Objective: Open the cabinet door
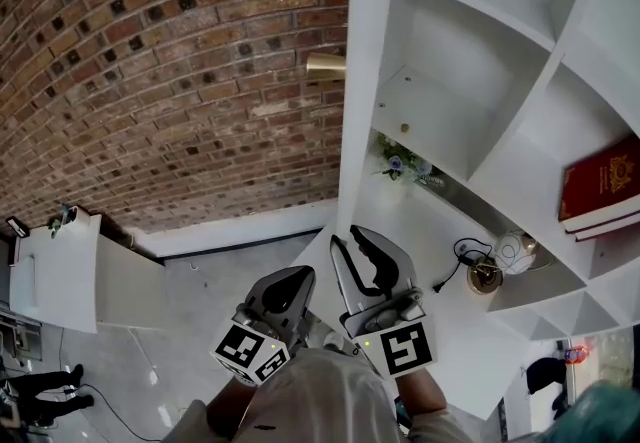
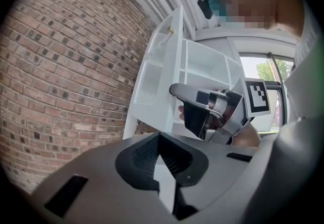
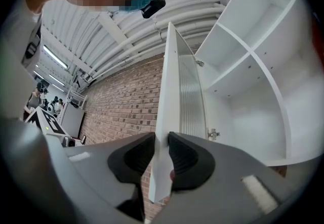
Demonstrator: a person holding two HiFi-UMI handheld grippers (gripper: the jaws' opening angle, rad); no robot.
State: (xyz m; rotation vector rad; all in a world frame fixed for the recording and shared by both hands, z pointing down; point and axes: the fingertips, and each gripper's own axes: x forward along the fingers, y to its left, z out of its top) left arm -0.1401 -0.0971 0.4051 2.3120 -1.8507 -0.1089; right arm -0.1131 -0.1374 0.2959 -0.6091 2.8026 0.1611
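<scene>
Largely done: cabinet door open, grip not yet let go

Item: cabinet door. White panel, ribbed on its inner face, with a brass knob on the outer face. It stands swung well out from the cabinet, edge-on to the person, and the shelves are fully exposed to its right.

Hold: right gripper. Its jaws are clamped on the near free edge of the door, one pad on each face.

Spare: left gripper. It is just left of the right one, with tips pressed together on nothing and clear of the door.

Contents on view: a red book on a right-hand shelf and a small sprig of flowers on a lower shelf nearer the door.

Surroundings: a brick wall to the left, behind the door's outer face.

Status: the opening itself looks complete, since the door is about square to the cabinet front. By this reading, only releasing the edge and drawing the hand back is left.
</scene>
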